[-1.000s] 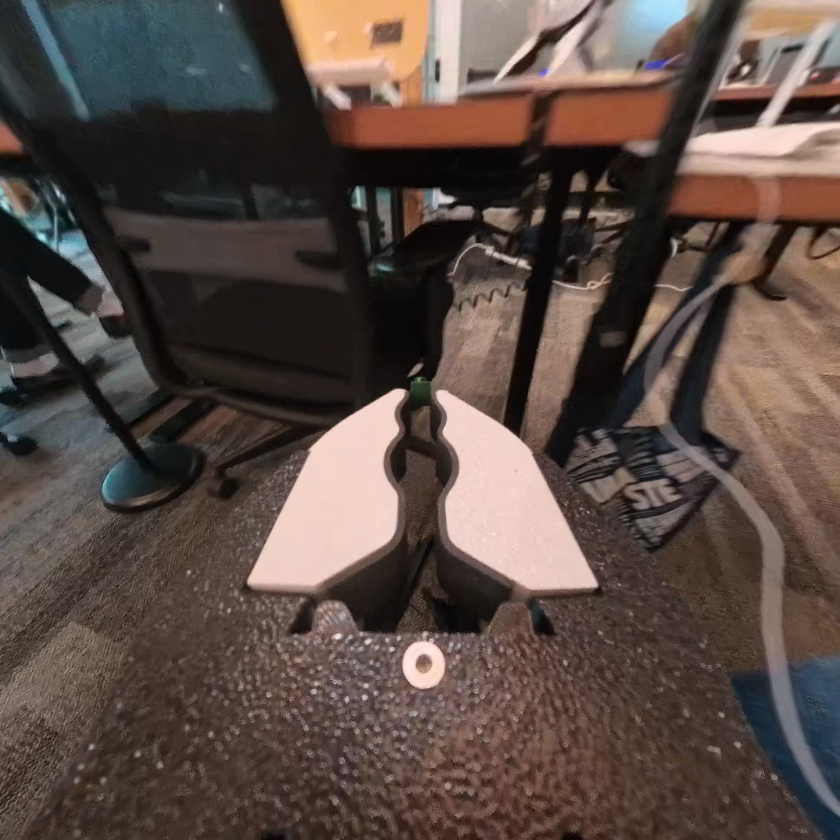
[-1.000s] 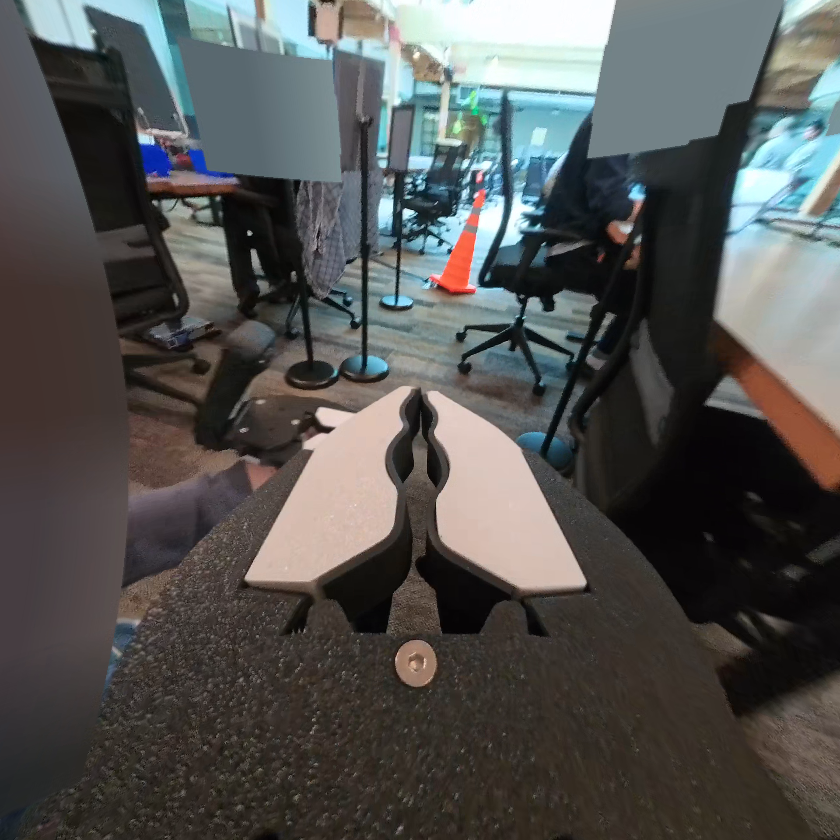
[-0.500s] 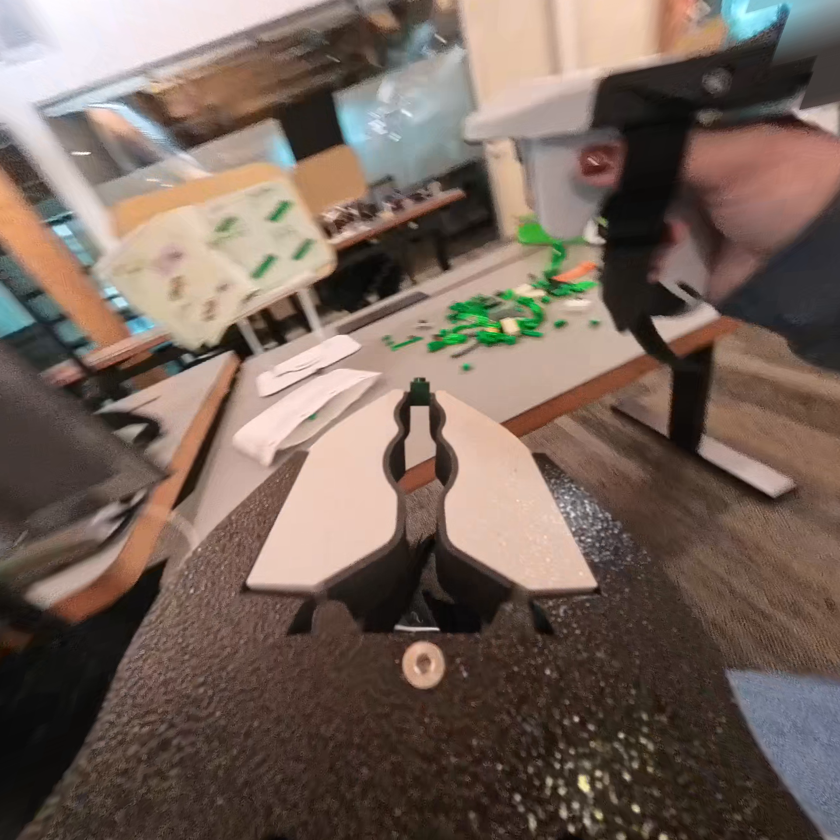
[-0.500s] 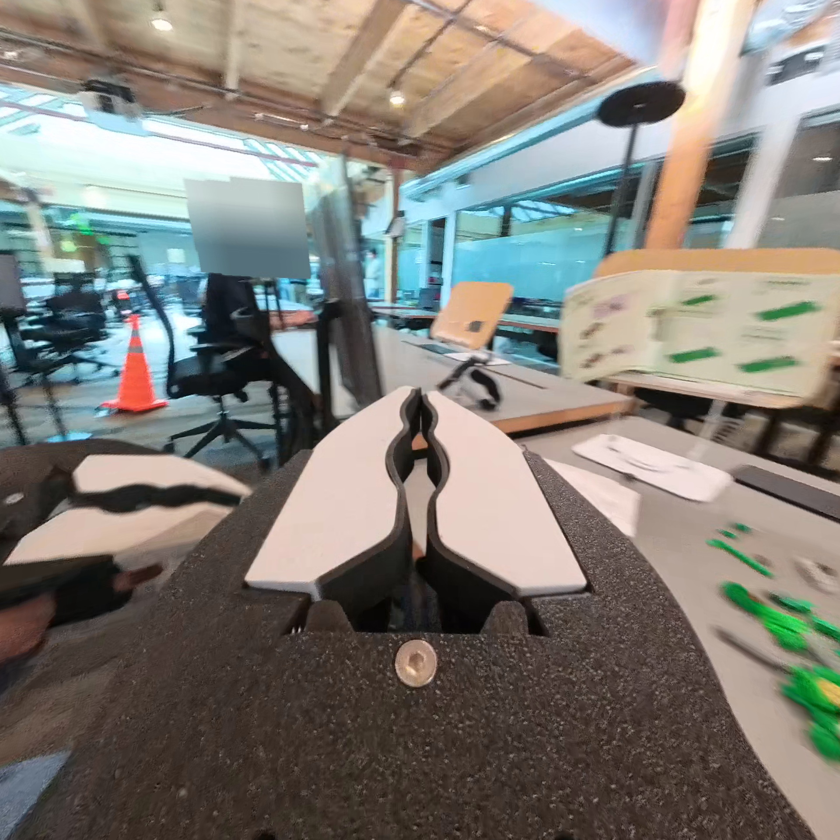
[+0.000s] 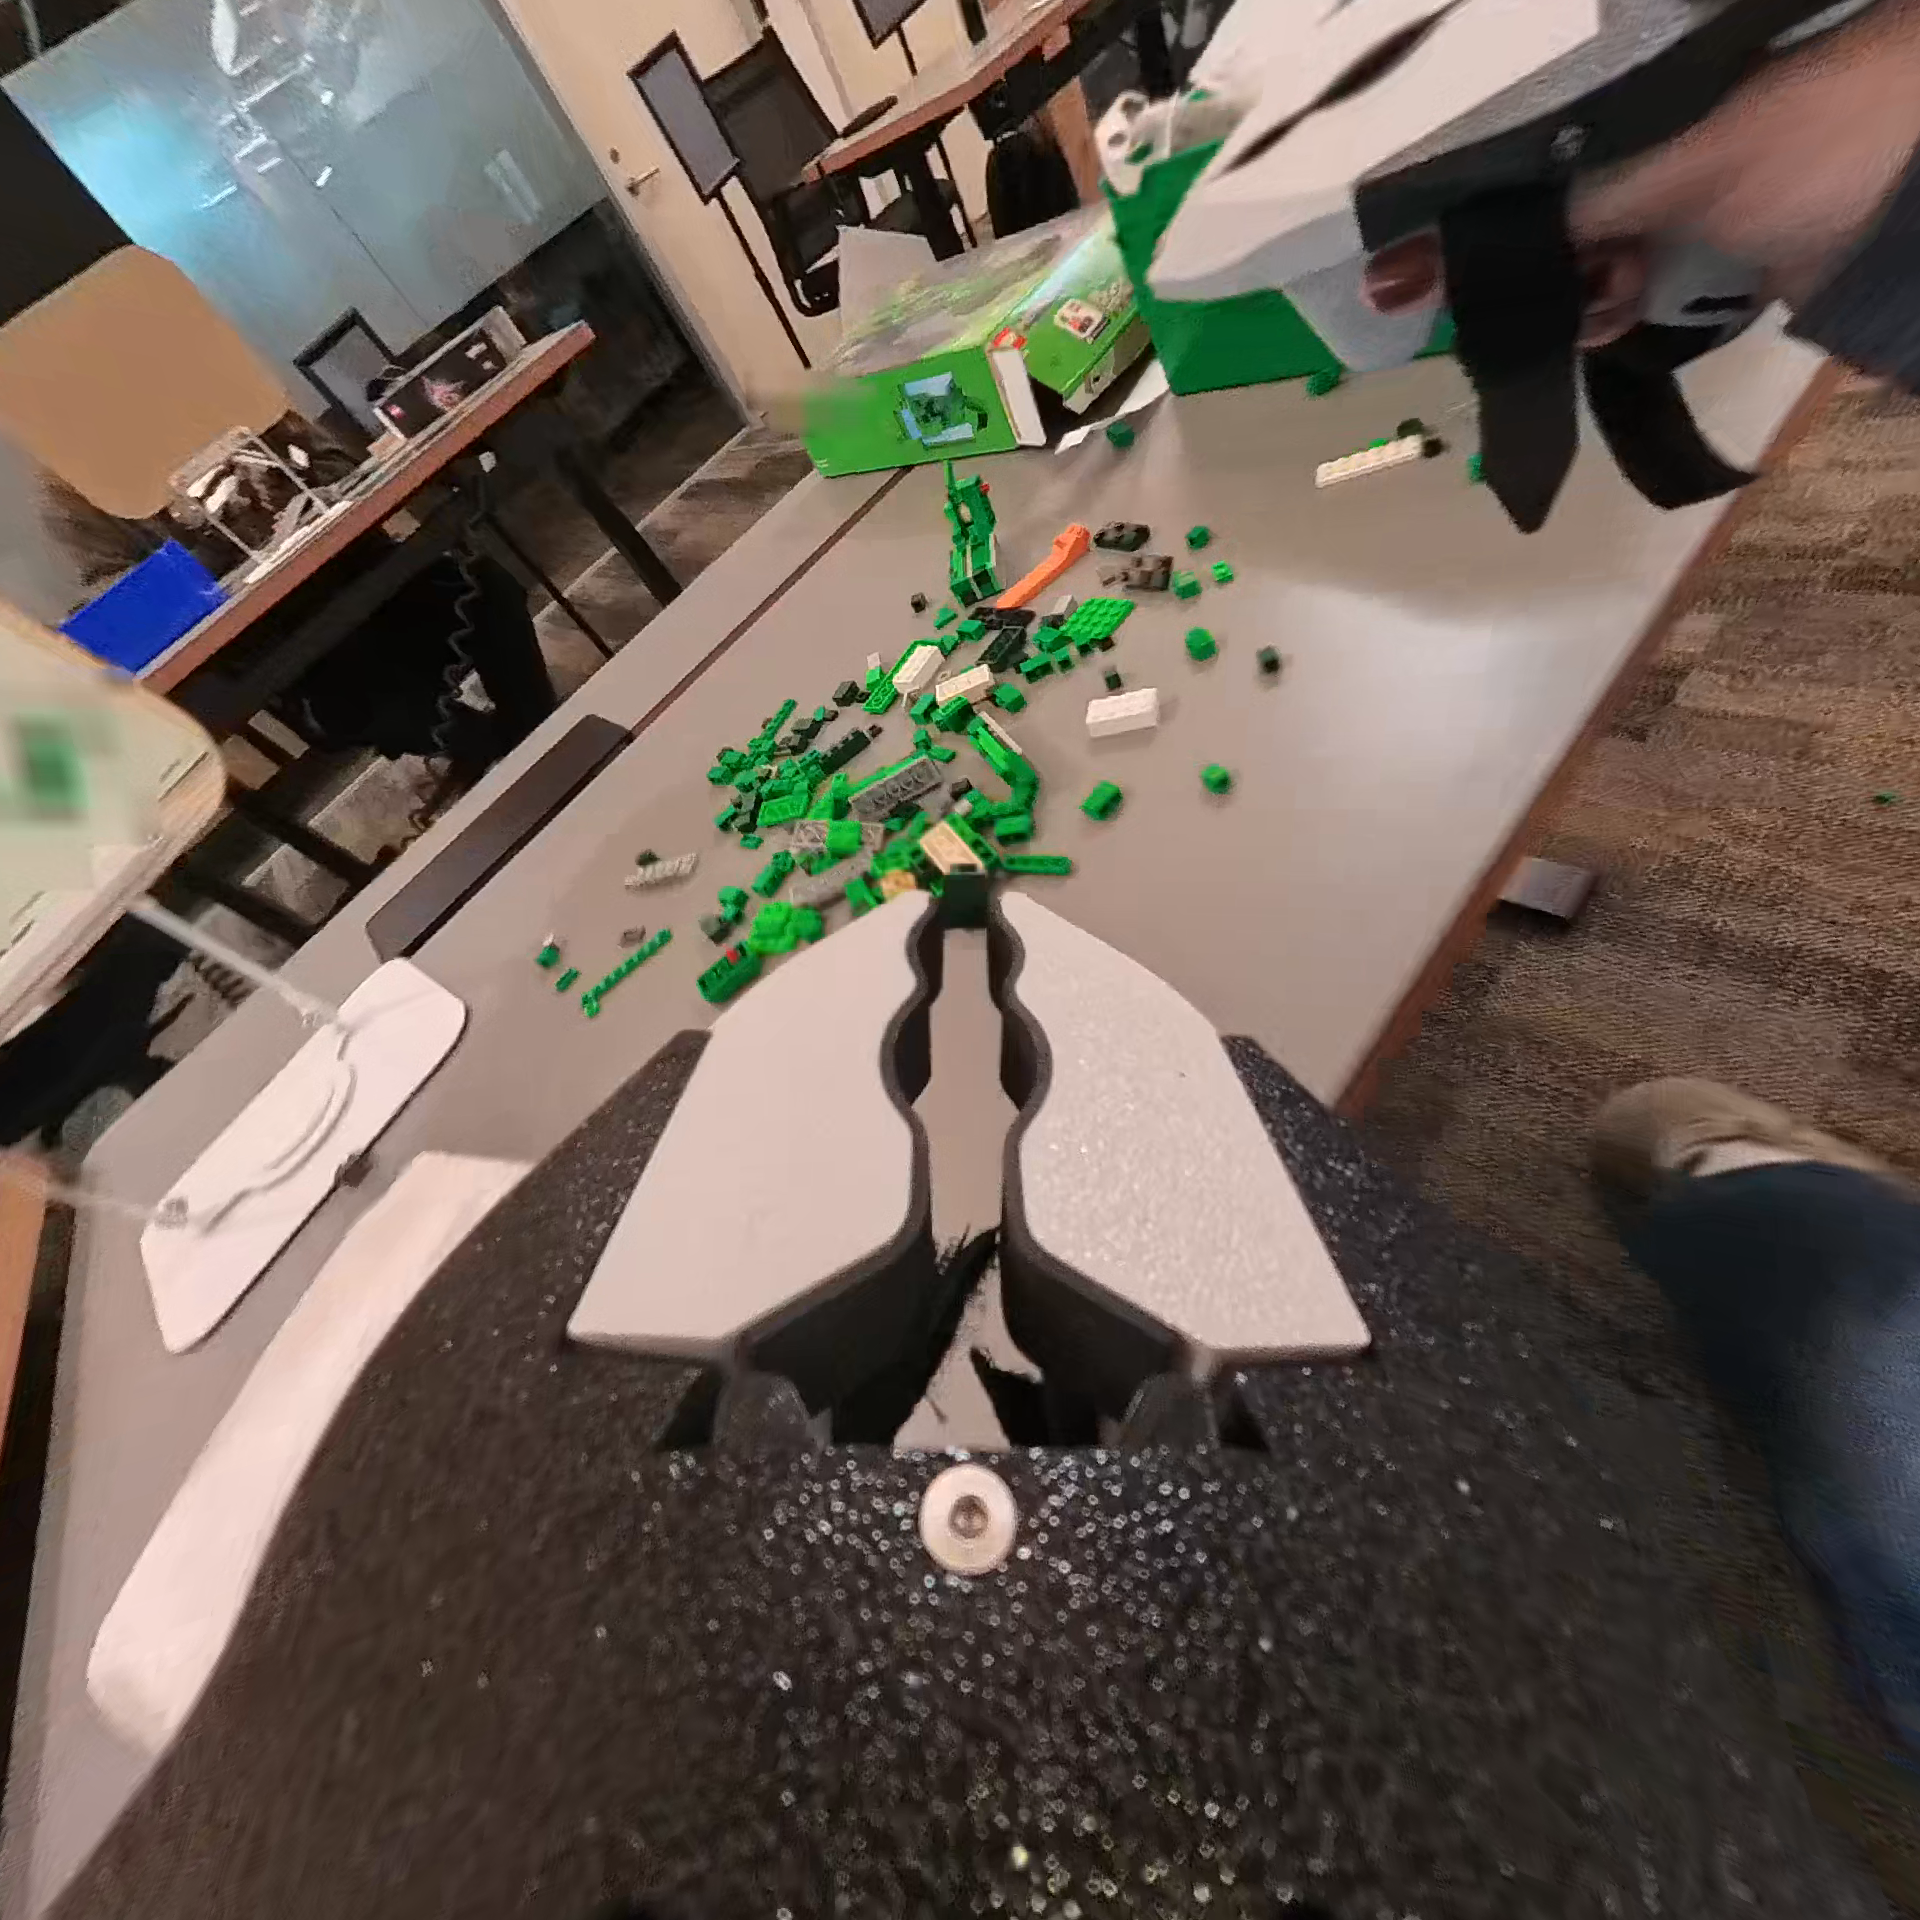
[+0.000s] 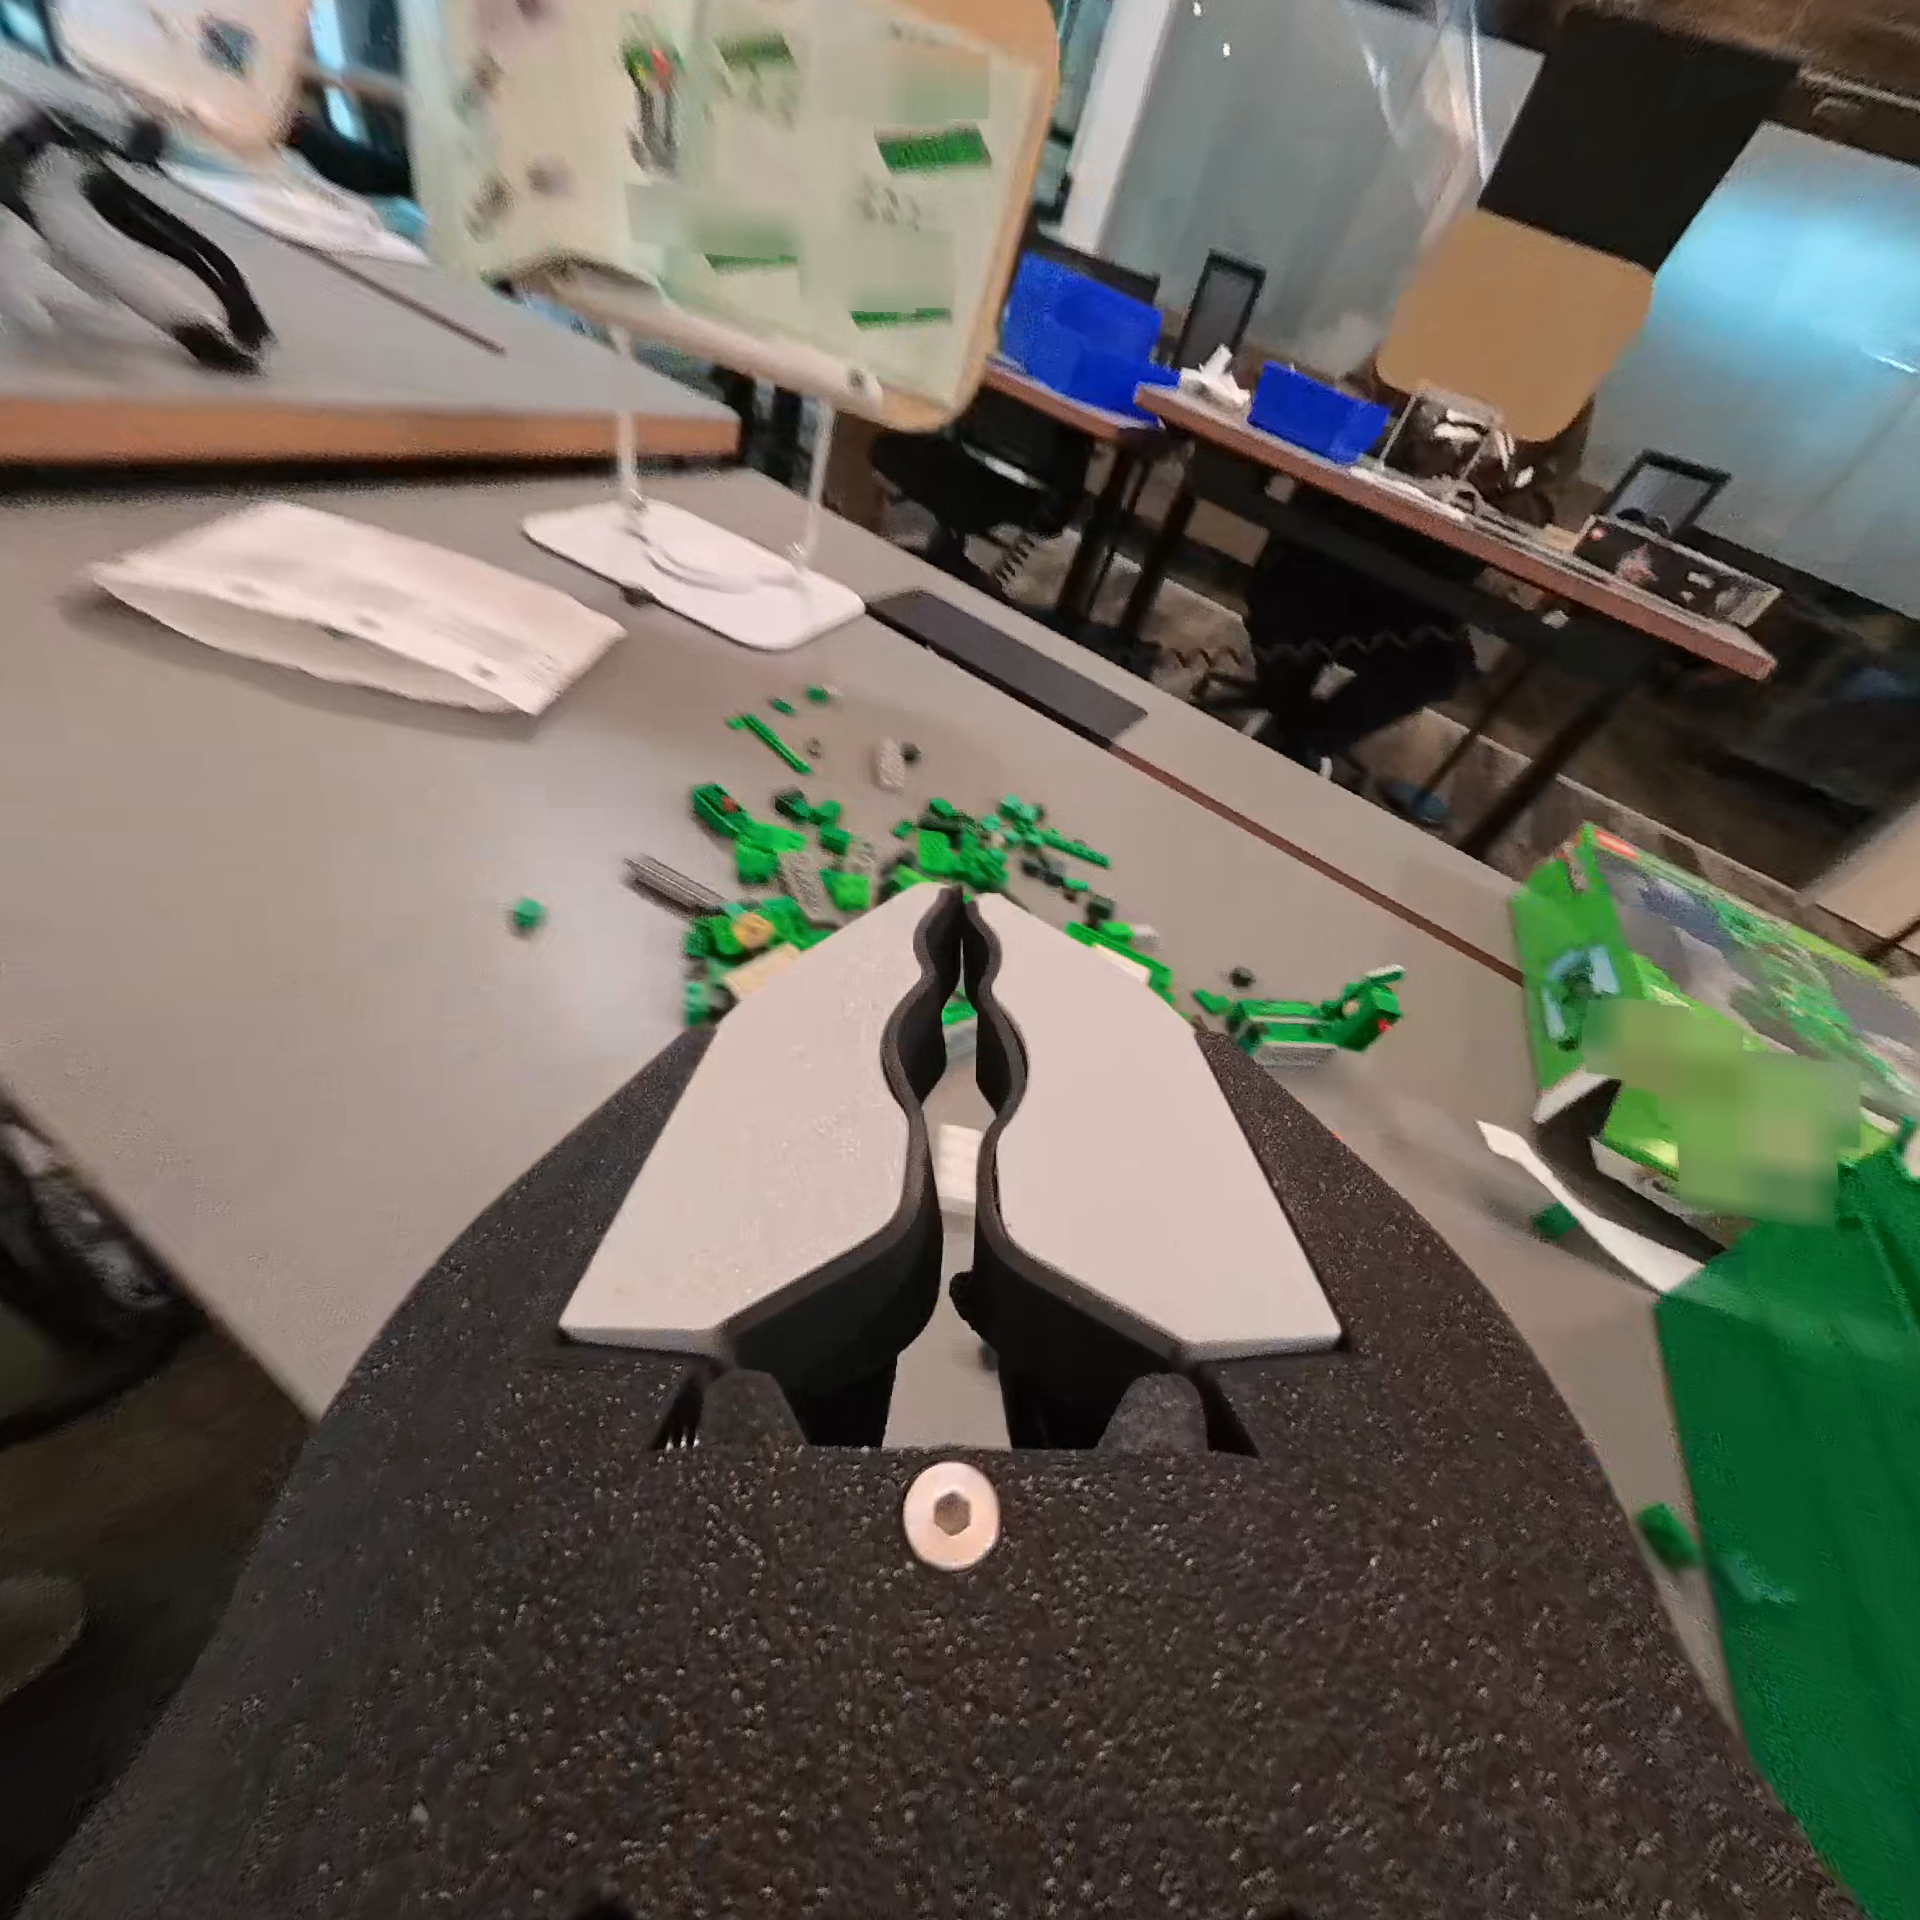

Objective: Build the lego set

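Grey bench (image 5: 1382, 665) carries mostly loose lego pieces (image 5: 883, 779) beside the green box (image 5: 925, 416), little built yet; left gripper (image 5: 964, 909) pinches a dark green brick (image 5: 964, 896), right gripper (image 6: 958, 914) nearly closed, empty.

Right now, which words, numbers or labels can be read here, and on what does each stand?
None can be read.
Instruction sheet: print blurred.
Green box: print too small, blurred.
White paper: print too small.
Green brick in the left gripper: no print shows.
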A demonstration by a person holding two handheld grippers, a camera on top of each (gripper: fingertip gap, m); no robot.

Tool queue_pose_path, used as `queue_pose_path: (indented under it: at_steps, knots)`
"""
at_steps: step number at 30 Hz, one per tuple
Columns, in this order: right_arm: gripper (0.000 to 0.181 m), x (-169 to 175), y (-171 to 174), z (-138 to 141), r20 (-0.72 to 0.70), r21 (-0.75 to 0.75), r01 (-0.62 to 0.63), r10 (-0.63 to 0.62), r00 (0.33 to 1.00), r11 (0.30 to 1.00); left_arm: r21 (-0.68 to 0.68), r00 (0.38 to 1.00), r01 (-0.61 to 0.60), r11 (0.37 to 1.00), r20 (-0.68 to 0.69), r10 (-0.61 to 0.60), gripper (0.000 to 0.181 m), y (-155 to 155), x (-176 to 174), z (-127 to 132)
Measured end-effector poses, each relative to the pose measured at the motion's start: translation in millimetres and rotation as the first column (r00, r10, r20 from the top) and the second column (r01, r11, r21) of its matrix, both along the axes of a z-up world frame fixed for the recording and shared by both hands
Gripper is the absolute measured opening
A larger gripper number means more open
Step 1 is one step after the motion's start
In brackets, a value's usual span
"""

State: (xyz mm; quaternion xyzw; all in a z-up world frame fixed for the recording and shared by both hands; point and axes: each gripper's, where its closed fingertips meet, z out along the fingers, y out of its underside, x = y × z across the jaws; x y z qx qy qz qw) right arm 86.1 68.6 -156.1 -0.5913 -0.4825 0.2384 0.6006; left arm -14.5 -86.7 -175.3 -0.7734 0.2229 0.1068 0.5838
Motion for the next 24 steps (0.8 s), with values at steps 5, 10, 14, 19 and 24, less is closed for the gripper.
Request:
queue_pose_path:
  at_steps: [5,10,14,19,24]
  knots:
    - [0.000,-17,77,-38,0.121,0.067,0.005,-0.013,0.993,0.998,-0.056,0.995,0.072,0.996,-0.064,-0.076,0.007,117,-44,-39]
    - [0.006,-55,110,-72,0.248,0.039,-0.185,0.170,0.954,0.982,-0.074,0.995,0.092,0.993,-0.043,-0.096,0.008,199,-79,-78]
    - [0.010,-81,128,-83,0.321,0.012,-0.261,0.243,0.915,0.965,-0.104,0.992,0.118,0.988,-0.024,-0.121,0.008,207,-88,-96]
    - [0.011,-114,147,-84,0.399,-0.045,-0.354,0.342,0.851,0.934,0.058,0.991,0.101,0.993,-0.093,-0.095,0.008,191,-89,-83]
    - [0.015,-125,131,-84,0.406,-0.412,-0.459,0.610,0.680,0.787,-0.023,0.989,0.074,0.997,-0.124,-0.077,0.020,189,-92,-108]
